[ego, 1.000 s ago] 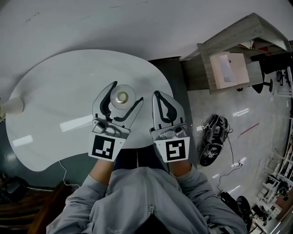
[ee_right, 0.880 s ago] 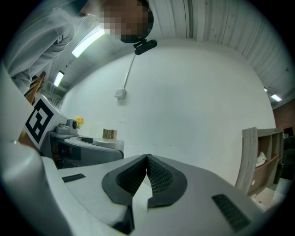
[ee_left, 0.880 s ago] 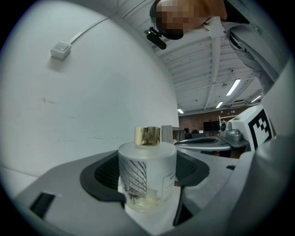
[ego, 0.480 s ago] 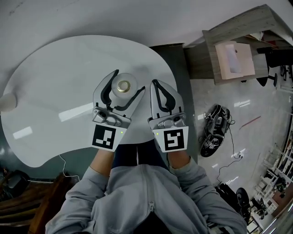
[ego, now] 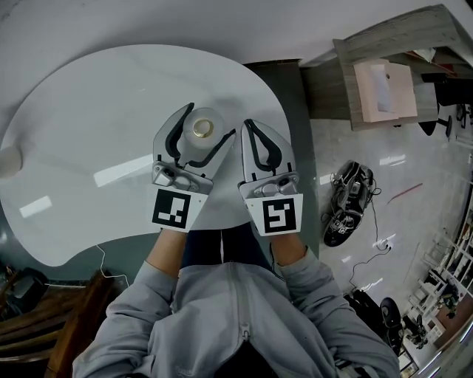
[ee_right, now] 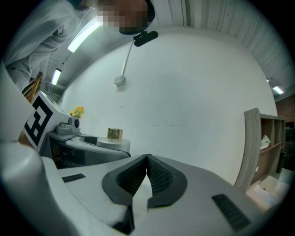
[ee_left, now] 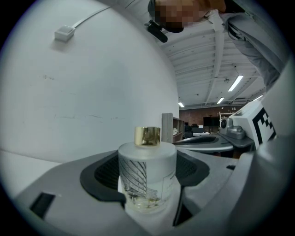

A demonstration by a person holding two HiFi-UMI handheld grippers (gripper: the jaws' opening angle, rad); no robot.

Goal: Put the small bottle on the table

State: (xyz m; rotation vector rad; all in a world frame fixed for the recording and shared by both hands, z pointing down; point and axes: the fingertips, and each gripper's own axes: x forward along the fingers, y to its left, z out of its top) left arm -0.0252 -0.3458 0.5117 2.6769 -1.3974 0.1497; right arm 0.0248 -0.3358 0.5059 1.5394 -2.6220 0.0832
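one small bottle (ego: 201, 131), a frosted glass cylinder with a gold cap, at frame centre. it's upright, grasped in your left hand-held gripper (ego: 213, 118) over the glossy white curved tabletop (ego: 89, 133). right hand-held gripper (ego: 248, 125) is clenched, empty. versus a second ago: same grip, both grippers higher in frame.

A white wall (ego: 222, 22) meets a glossy grey tiled floor (ego: 355, 159) beside a wooden shelf unit (ego: 341, 88).
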